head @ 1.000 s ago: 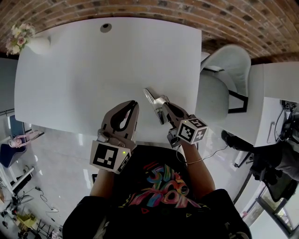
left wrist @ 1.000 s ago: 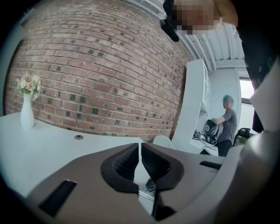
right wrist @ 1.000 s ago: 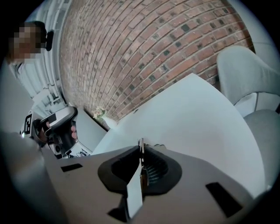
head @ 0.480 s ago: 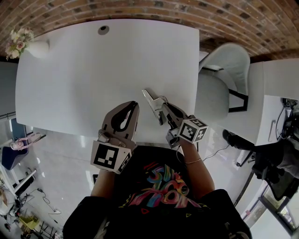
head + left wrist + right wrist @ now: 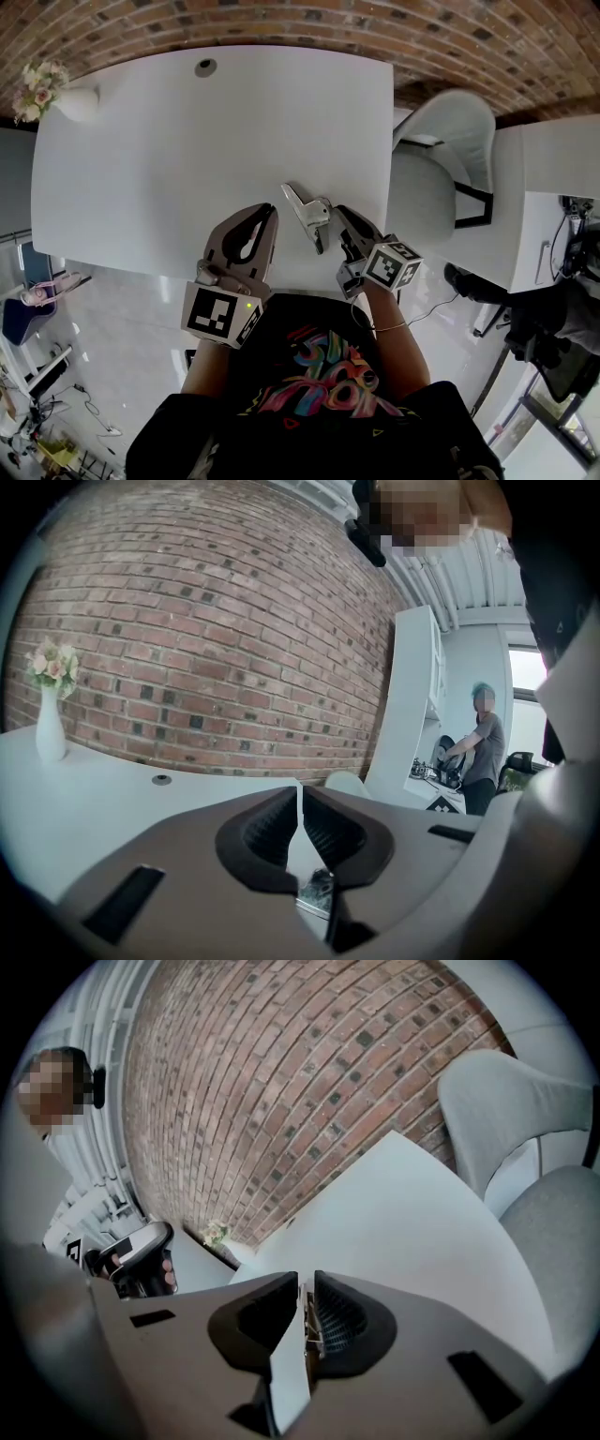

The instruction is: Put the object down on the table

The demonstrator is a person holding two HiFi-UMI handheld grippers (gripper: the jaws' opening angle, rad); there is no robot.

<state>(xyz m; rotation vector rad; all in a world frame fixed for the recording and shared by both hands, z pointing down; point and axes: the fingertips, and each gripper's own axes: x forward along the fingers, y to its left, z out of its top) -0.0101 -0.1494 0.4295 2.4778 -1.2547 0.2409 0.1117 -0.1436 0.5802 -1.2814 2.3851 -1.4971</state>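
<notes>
The right hand-held gripper (image 5: pixel 340 211) pinches a thin edge of the metal object (image 5: pixel 305 208), which juts out to the left of its tip, low over the table (image 5: pixel 187 141). Whether the object touches the table is unclear, and release seems still to come. The left hand-held gripper (image 5: pixel 269 210) is pressed together, empty, just beside the object.

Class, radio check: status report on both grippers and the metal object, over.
Left gripper shut, empty. Right gripper shut on metal object at near edge of table; touchdown unclear. Nothing in the way; vase far off in corner.
</notes>
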